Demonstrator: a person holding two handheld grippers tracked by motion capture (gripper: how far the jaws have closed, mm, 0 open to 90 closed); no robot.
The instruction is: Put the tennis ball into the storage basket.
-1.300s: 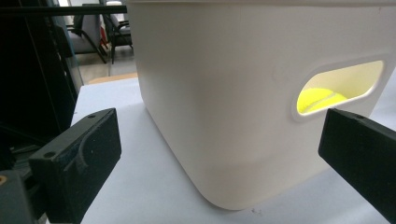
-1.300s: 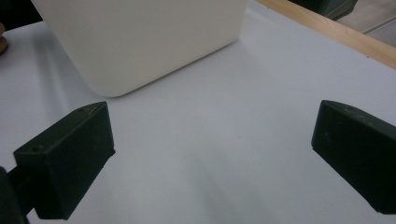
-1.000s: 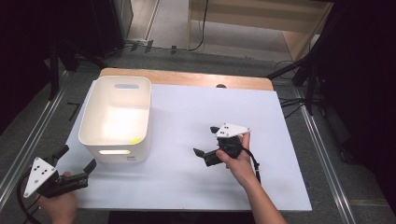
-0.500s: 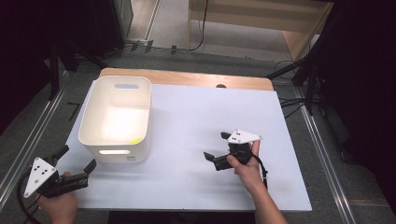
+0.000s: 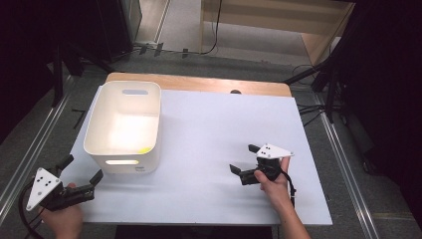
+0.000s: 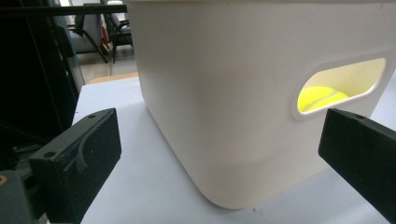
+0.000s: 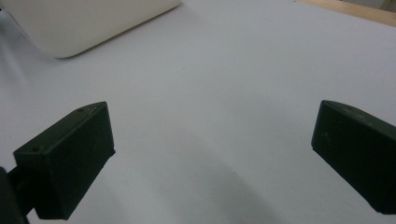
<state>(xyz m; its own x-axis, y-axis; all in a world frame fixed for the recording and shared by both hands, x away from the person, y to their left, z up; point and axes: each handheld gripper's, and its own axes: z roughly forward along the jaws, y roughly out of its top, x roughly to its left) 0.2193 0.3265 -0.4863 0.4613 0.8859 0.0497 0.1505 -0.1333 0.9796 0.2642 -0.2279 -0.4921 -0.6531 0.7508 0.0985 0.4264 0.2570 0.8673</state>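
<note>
Since the earlier pictures the right claw (image 5: 245, 162) has been drawn back toward the near right part of the table (image 5: 209, 129), while the left claw (image 5: 81, 169) has been kept where it was, at the near left corner. Nothing else has been shifted.

The white bin (image 5: 124, 127) is stood on the left half of the table, its near end just beyond the left claw. Through the handle slot (image 6: 341, 86) in that end a yellow-green ball (image 6: 322, 97) can be seen – a tennis ball by the look of its seam – lying inside against the near wall; a sliver of it is also caught in the high view (image 5: 144, 149).

The bin is judged to be light, stiff moulded plastic with smooth, rather slippery walls and rounded corners, so a grip on the flat side would likely slide. The rim or the edge of the handle slot is the better place to be taken hold of – thin enough to be pinched. The ball is expected to be light, springy and felt-covered, easily gripped across its middle but apt to roll.

Both claws are held wide apart and empty. The left one is pointed at the bin's near corner without touching it; the right one is held over bare table, well apart from the bin.
</note>
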